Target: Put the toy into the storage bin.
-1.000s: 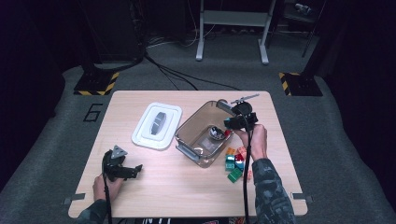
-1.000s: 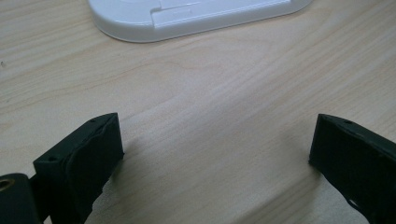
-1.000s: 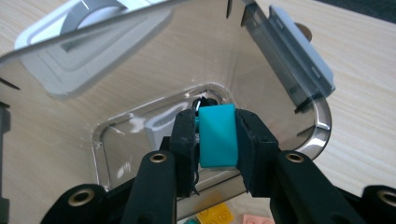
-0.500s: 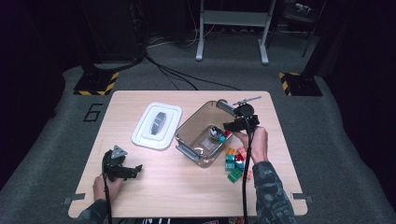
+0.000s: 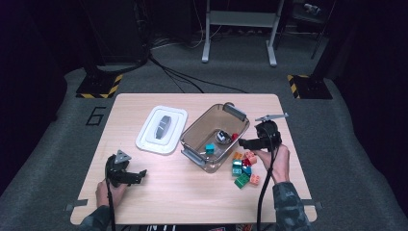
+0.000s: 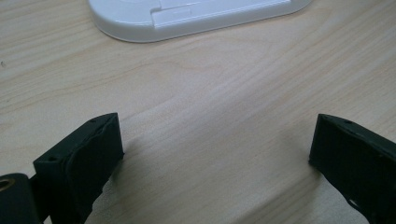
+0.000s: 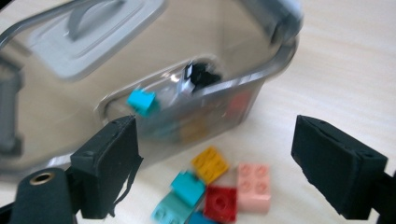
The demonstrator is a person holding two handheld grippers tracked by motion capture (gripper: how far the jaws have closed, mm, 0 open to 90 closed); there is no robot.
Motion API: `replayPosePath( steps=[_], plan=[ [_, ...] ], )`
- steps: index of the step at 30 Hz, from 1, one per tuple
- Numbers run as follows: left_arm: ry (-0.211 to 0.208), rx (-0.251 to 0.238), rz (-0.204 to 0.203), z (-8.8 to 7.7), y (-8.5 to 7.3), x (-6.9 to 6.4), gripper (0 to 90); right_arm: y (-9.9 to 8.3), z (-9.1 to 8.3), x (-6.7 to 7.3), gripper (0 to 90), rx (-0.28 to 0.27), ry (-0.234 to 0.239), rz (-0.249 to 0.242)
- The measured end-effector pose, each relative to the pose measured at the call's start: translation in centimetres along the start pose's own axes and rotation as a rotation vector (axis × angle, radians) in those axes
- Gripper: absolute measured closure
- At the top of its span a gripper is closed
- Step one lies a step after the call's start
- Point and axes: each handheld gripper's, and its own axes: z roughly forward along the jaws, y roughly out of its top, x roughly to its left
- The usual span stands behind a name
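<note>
The wooden surface (image 5: 192, 202) filled the middle of the high view, with a broad bare stretch along its lower edge and lower centre, between the two hands. At the lower left of that view the left gripper (image 5: 136, 176) rested low on the surface near the left edge, its jaws spread wide with nothing between them; in the left gripper view bare wood lay between the jaws, and the rim of the white lid (image 6: 196, 18) ran along the top of the frame, well apart from the jaws. The lid (image 5: 161, 129) lay flat left of centre in the high view, just beside the clear plastic bin (image 5: 192, 132), which sat at a slant in the middle. Inside the bin lay a teal brick (image 5: 210, 148), a red brick (image 5: 235, 136) and a dark, glinting piece too small to name. The right gripper (image 5: 243, 143) hung at the bin's right rim, its jaws having just been opening, standing apart with nothing clamped. Directly below it in the frame, a loose pile of toy bricks (image 5: 244, 167) lay on the surface against the bin's lower right wall, near the right hand. In the right gripper view a yellow brick (image 7: 210, 164), a pink brick (image 7: 253, 181) and a red brick (image 7: 219, 203) lay between and beneath the open jaws, untouched, the bin wall (image 7: 219, 109) close behind them. Open surface remained to the right of the pile, up to the right edge.
</note>
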Motion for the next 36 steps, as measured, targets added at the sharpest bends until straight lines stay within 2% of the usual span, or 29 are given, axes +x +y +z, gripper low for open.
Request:
replayPosePath(
  steps=[2, 5, 8, 10, 11, 13, 14, 15, 16, 18, 21, 23, 24, 31, 36],
  plan=[
    [0.001, 0.001, 0.001, 0.0, 0.0, 0.0, 2.6, -1.2, 0.0, -0.4, 9.8, 0.011, 0.009, -0.005],
    [0.0, 0.0, 0.0, 0.0, 0.0, 0.0, 2.6, -3.4, 0.0, -0.8, 7.2, 0.033, 0.008, 0.02],
    [0.001, 0.001, 0.001, 0.0, 0.0, 0.0, 2.6, -5.0, 0.1, -0.9, 8.6, 0.047, -0.013, 0.042],
    [0.0, 0.0, 0.0, 0.0, 0.0, 0.0, 2.6, -7.2, 0.3, -0.8, 11.1, 0.059, -0.034, 0.075],
    [0.002, 0.002, 0.001, 0.0, 0.0, 0.0, 2.6, -7.2, 0.3, -0.8, 11.1, 0.059, -0.034, 0.075],
    [0.001, 0.001, 0.0, 0.0, 0.0, 0.0, 2.6, -8.7, 0.6, -0.7, 13.0, 0.061, -0.044, 0.085],
    [0.0, 0.001, 0.0, 0.0, 0.0, 0.0, 2.6, -10.1, 1.1, -0.6, 13.9, 0.068, -0.046, 0.094],
    [0.0, 0.001, 0.0, 0.0, 0.0, 0.0, 2.6, -10.1, 1.1, -0.6, 13.9, 0.068, -0.046, 0.094],
    [0.001, 0.001, 0.0, 0.0, 0.0, 0.0, 2.6, -11.2, 1.6, -0.5, 14.5, 0.078, -0.069, 0.103],
    [0.001, 0.001, 0.001, 0.0, 0.0, 0.0, 2.6, -11.6, 1.8, -0.4, 15.4, 0.081, -0.078, 0.12],
    [0.001, 0.001, 0.001, 0.0, 0.0, 0.0, 2.6, -12.6, 2.5, -0.4, 18.4, 0.085, -0.12, 0.116],
    [0.002, 0.001, 0.0, 0.0, 0.0, 0.0, 2.5, -12.8, 2.6, -0.3, 19.5, 0.09, -0.129, 0.12],
    [0.001, 0.002, 0.001, 0.0, 0.0, 0.0, 2.5, -13.3, 2.7, -0.5, 20.3, 0.102, -0.154, 0.115],
    [0.001, 0.002, 0.002, 0.0, 0.0, 0.0, 2.5, -13.7, 2.1, -1.5, 24.1, 0.126, -0.209, 0.142],
    [0.001, 0.002, 0.001, 0.0, 0.0, 0.0, 2.5, -13.2, 1.7, -1.6, 22.4, 0.093, -0.202, 0.162]
  ],
)
